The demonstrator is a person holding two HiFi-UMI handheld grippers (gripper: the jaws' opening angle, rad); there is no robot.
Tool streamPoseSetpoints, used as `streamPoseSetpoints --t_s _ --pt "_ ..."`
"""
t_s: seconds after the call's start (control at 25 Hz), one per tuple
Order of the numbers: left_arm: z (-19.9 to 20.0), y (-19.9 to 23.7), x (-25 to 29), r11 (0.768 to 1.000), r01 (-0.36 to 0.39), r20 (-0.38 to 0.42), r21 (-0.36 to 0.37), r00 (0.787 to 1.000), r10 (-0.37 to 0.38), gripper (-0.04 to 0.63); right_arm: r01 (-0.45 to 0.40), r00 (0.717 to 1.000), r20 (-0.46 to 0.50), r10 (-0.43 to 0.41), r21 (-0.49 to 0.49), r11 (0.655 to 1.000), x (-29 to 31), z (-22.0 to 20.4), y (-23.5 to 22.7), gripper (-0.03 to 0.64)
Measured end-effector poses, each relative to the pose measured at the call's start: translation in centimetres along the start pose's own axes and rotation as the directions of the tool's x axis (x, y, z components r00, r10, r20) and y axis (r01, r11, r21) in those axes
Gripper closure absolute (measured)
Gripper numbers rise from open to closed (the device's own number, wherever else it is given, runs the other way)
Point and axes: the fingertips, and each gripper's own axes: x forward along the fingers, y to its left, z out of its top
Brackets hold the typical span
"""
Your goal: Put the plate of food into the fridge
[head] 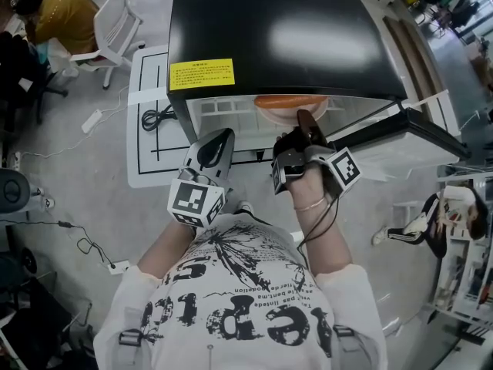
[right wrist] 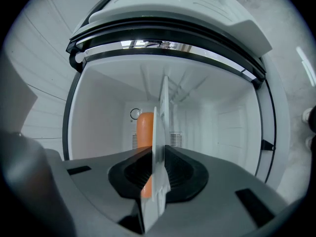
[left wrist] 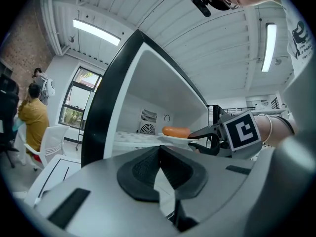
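A white plate [head: 291, 109] carrying an orange sausage-like piece of food [head: 289, 100] sits at the mouth of the small black fridge [head: 277, 29]. My right gripper [head: 303, 122] is shut on its near rim. In the right gripper view the plate [right wrist: 161, 127] stands edge-on between the pads, the food [right wrist: 145, 130] to its left and the white fridge interior [right wrist: 222, 127] behind. The left gripper view shows the plate [left wrist: 173, 138] level over the fridge shelf [left wrist: 133, 137]. My left gripper [head: 219, 137] hangs shut and empty in front of the fridge, left of the plate.
The fridge door [head: 408, 126] stands swung open to the right. A yellow label [head: 202, 73] is on the fridge top's front edge. A white chair [head: 115, 21] and a seated person in yellow [head: 58, 10] are at the far left. Cables [head: 92, 120] lie on the floor.
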Motion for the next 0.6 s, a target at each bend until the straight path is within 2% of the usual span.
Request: streamPoseSetpoints --t_s 0.4,0.6 --pt "-0.18 0.28 0.27 1.000 -0.016 -0.002 0.008 1.000 0.016 0.588 0.005 1.000 -0.022 -0.005 -0.020 1.000 0.87 -0.46 0.10 0.580" --pt "-0.01 0.07 0.27 1.000 -0.021 -0.003 0.006 1.000 0.021 0.588 0.021 0.999 -0.030 -0.023 -0.076 0.997 0.65 -0.31 0.51 0.580"
